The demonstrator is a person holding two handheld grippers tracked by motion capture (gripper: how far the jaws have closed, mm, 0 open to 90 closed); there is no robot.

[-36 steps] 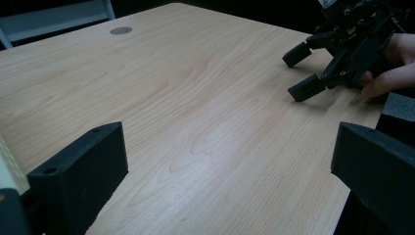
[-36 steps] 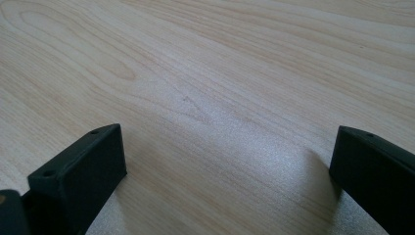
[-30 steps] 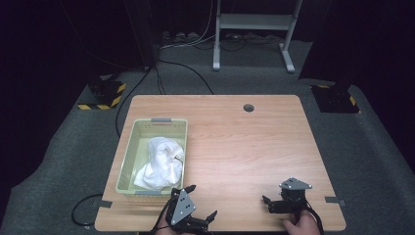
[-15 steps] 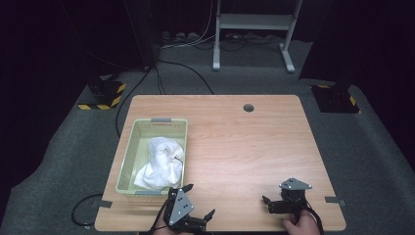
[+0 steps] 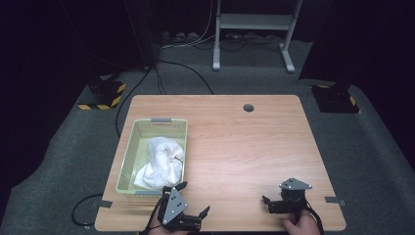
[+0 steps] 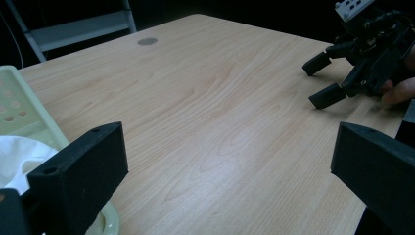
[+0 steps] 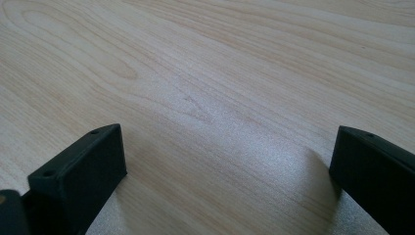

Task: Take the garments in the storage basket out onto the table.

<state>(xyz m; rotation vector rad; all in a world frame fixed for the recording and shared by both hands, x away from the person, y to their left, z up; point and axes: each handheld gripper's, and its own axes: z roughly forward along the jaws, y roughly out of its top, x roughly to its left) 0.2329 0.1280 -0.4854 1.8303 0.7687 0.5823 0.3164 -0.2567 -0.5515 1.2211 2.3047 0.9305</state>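
At the table's left, the pale green basket (image 5: 128,155) holds the white cloth (image 5: 160,164), bunched in a heap toward the basket's near end and untouched by either tool. Just beside the basket's near right corner, your left gripper (image 5: 192,200) hovers with its jaws spread wide and nothing between them; compared with a second ago it has shifted slightly along the table's front edge, close to the basket but not yet turned into it. In the left gripper view, the basket's rim (image 6: 29,115) and a fold of the cloth (image 6: 19,159) sit at that gripper's left jaw, with bare wood ahead. Across a broad stretch of empty wooden table (image 5: 244,147), your right gripper (image 5: 266,204) rests low by the front right edge, in the same spot as before, jaws likewise apart over plain tabletop. The small shift on the left reads as a settling move ahead of a reach for the cloth: the work looks barely begun, and the left tool seems best placed to go in first.
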